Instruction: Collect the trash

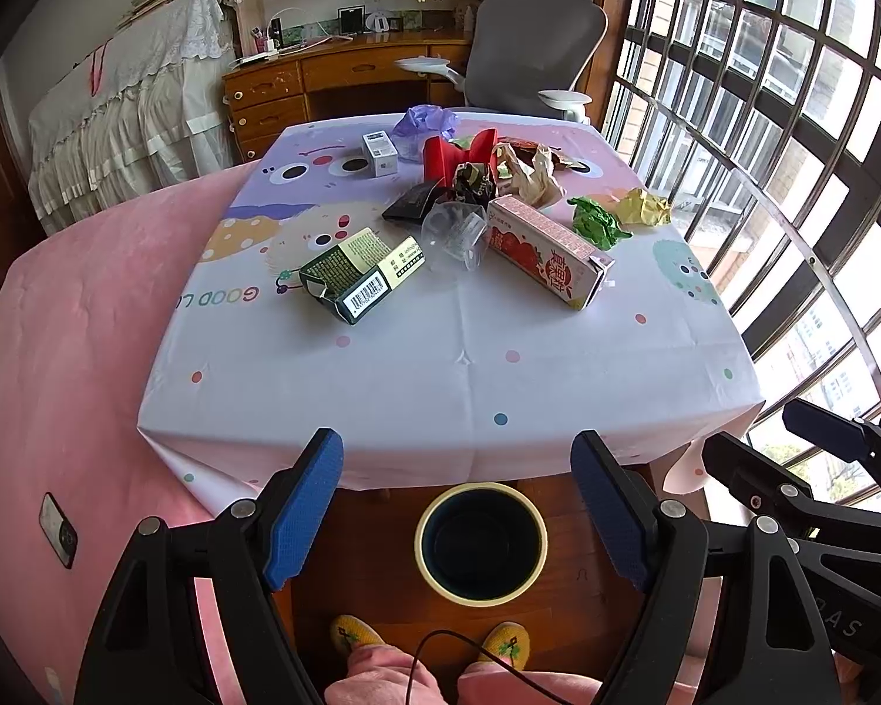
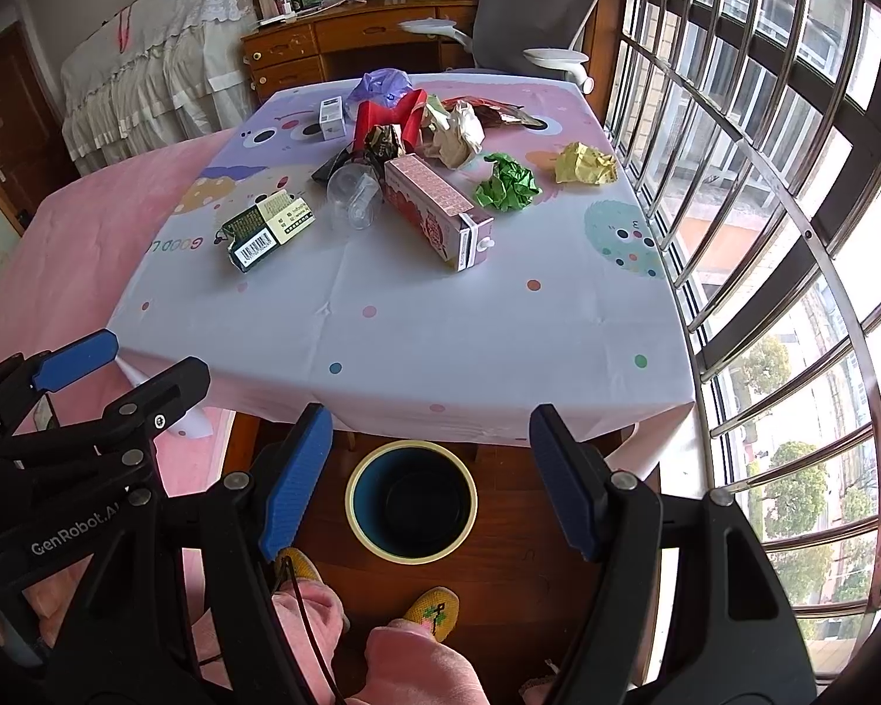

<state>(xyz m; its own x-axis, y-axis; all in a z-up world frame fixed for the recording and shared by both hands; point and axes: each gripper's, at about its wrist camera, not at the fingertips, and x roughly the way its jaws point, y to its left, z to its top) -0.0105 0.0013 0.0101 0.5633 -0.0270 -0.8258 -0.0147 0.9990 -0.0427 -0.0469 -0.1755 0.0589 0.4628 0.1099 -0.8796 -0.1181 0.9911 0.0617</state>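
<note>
Crumpled wrappers, cartons (image 1: 549,249) on table, both tongs (image 1: 458,505) (image 2: 431,470) spread, empty

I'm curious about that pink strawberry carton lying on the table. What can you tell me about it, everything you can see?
The pink carton is a tall drink box, seemingly coated cardboard, printed with red strawberries and red characters. It lies on its side on the tablecloth, near the middle of the litter. A small white screw cap shows at its near end in the right view. Its far end reaches the trash pile, and a clear crumpled plastic cup lies against its left side. Neither tool touches it.
</note>
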